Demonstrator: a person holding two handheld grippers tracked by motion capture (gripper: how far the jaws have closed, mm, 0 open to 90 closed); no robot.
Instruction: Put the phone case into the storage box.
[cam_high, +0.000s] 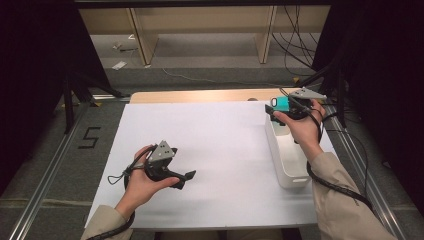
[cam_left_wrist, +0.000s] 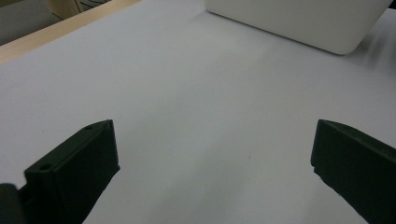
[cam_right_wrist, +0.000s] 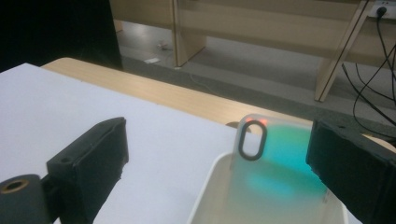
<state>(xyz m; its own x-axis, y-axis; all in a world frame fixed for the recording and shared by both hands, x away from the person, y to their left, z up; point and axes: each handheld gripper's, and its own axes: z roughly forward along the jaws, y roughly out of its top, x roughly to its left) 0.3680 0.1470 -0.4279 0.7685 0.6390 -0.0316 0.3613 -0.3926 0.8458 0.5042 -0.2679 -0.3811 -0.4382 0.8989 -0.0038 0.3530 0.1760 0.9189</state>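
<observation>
Covering a wooden table (cam_high: 200, 95) on a grey floor, the white sheet (cam_high: 215, 150) carries a white bin (cam_high: 287, 160) at its right edge, where the right gripper (cam_high: 277, 107), jaws apart, hovers by a teal phone case (cam_high: 281, 103); the left gripper (cam_high: 185, 177) gapes empty near the front edge.

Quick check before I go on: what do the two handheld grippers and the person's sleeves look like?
Both the left gripper and the right gripper are black with two blocky jaws and a grey three-cornered plate on top. The jaw sides carry small round holes. A black ribbed cable trails from each along the forearm. The sleeves are beige.
</observation>
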